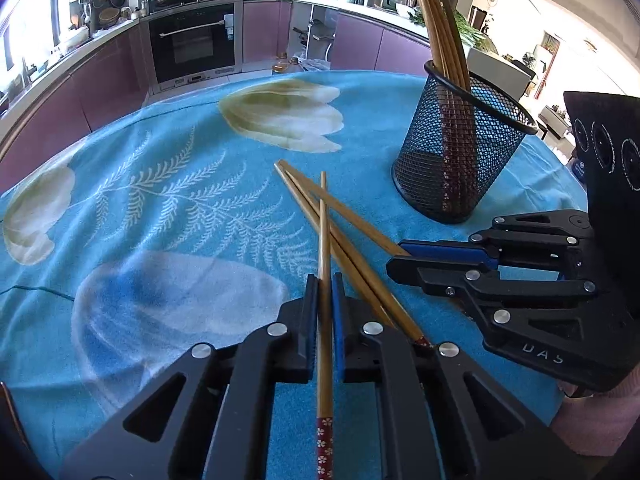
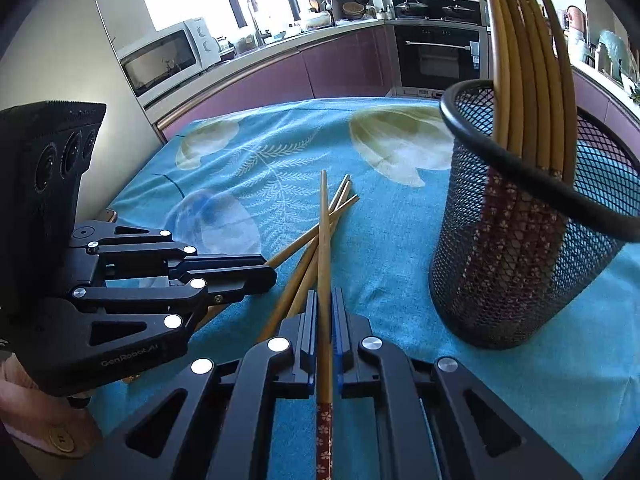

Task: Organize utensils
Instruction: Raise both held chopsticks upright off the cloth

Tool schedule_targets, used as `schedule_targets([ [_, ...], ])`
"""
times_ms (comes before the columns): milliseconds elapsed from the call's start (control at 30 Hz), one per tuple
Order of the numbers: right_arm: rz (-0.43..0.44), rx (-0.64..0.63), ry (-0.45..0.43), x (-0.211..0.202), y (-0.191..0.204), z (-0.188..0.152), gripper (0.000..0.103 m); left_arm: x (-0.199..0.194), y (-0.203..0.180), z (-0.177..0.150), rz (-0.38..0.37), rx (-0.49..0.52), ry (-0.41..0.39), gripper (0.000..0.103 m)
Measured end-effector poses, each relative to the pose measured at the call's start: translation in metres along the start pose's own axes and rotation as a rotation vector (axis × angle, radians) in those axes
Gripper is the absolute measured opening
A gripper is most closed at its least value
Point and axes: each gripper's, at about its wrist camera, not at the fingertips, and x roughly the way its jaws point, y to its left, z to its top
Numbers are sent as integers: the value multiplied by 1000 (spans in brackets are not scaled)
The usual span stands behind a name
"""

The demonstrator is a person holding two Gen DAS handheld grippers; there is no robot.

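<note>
Left wrist view: blue flowered tablecloth (image 1: 160, 208) spread over the whole table, likely as a soft bed so thin sticks stay put and lift easily

Black mesh cup (image 1: 460, 152) standing upright on the cloth, taken here as the landmark; already stocked with a bundle of chopsticks (image 1: 434, 32) leaning against its rim, patterned ends down, so clearly the collecting place

Near the cup, on its camera side, a small heap of loose chopsticks (image 1: 360, 248) crossed over one another on the cloth, not yet gathered

Left gripper (image 1: 325, 292) closed tight on one chopstick (image 1: 325, 240), pinched partway along its length, plain tip pointing away over the heap, red flowered end trailing back toward the camera

Right gripper (image 1: 404, 258) just beside the heap, on the cup's near side, jaws pressed together

Right wrist view: same gripper (image 2: 324, 304) clamped on a second chopstick (image 2: 325, 240) in like fashion, cup (image 2: 520, 240) close at its right, other gripper (image 2: 264, 270) off to the far side of the heap from the cup

Judged: one stick per gripper, each ready for carrying to the cup
</note>
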Motion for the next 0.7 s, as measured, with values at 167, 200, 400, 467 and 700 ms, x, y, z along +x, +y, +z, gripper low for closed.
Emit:
schedule_targets([
  [167,13,0,-34,-12,0,2,6,-10,-3,3,-9,0,-27,7],
  [200,15,0,-40,-14,0,2,6,-13,-3,4,-11,1,-32,7],
  [400,23,-8,-79,-29,3,3,6,-29,-5,6,-22,5,-72,7],
  [467,24,-8,-93,-35,4,4,6,-36,-5,7,-31,4,-86,7],
  [700,15,-5,-160,-61,2,8,6,-58,-5,12,-80,-1,-131,7],
])
